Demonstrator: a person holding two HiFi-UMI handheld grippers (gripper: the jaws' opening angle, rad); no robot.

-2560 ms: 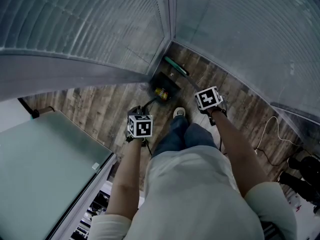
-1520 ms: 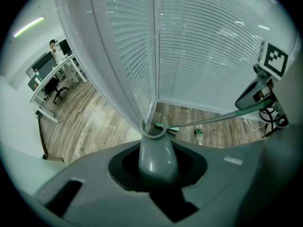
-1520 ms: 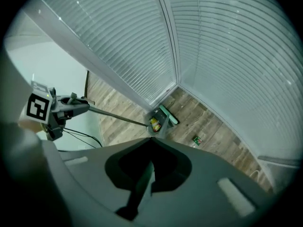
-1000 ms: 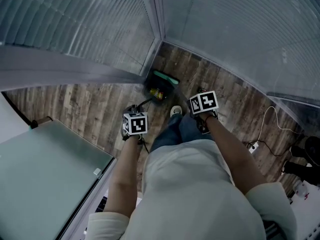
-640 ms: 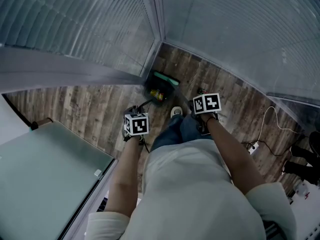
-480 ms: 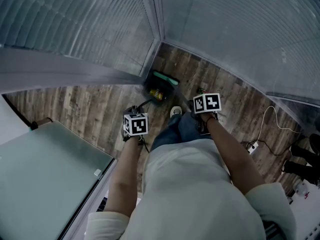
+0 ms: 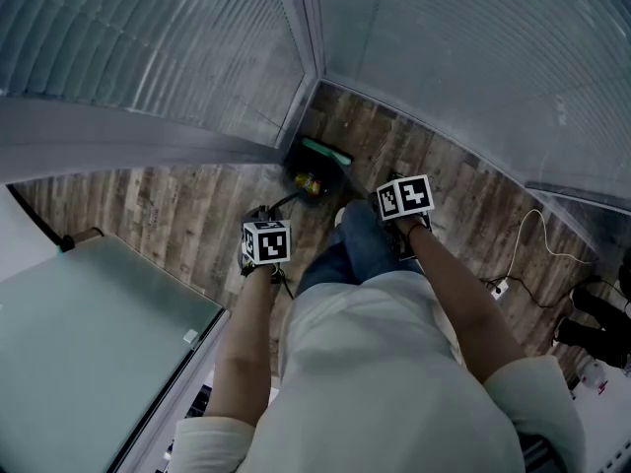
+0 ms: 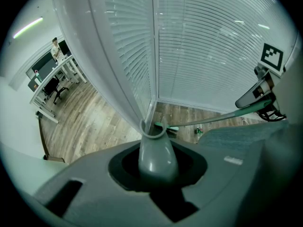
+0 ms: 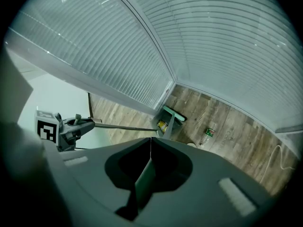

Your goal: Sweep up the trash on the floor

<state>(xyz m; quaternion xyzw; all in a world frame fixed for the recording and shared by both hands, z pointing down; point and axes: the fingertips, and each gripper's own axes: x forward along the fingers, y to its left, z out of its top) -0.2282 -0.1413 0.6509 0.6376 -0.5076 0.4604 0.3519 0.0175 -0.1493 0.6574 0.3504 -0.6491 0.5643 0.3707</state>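
Observation:
A dark dustpan point(image 7: 306, 181) with yellow trash in it stands on the wood floor in the corner below the blinds. The green broom head point(image 7: 327, 153) rests at its far side. My left gripper point(image 7: 266, 229) is shut on the grey dustpan handle point(image 8: 154, 155), which runs down to the pan point(image 9: 163, 126). My right gripper point(image 7: 399, 191) is shut on the dark broom handle point(image 9: 143, 183), which leads to the broom head point(image 9: 173, 115). A small clear bottle point(image 9: 207, 133) lies on the floor to the right of the pan, also seen as the bottle point(image 8: 199, 132) in the left gripper view.
Two walls of blinds point(image 7: 444, 57) meet at the corner behind the pan. A glass-topped desk point(image 7: 89, 333) fills the lower left. A white cable and power strip point(image 7: 508, 284) lie on the floor at right, with dark gear point(image 7: 596, 318) beyond. The person's leg point(image 7: 355, 239) stands between the grippers.
Since the earliest frame the broom head has come closer to the dustpan. Over the last second both grippers have barely moved; the person's knee has come forward and now hides the shoe.

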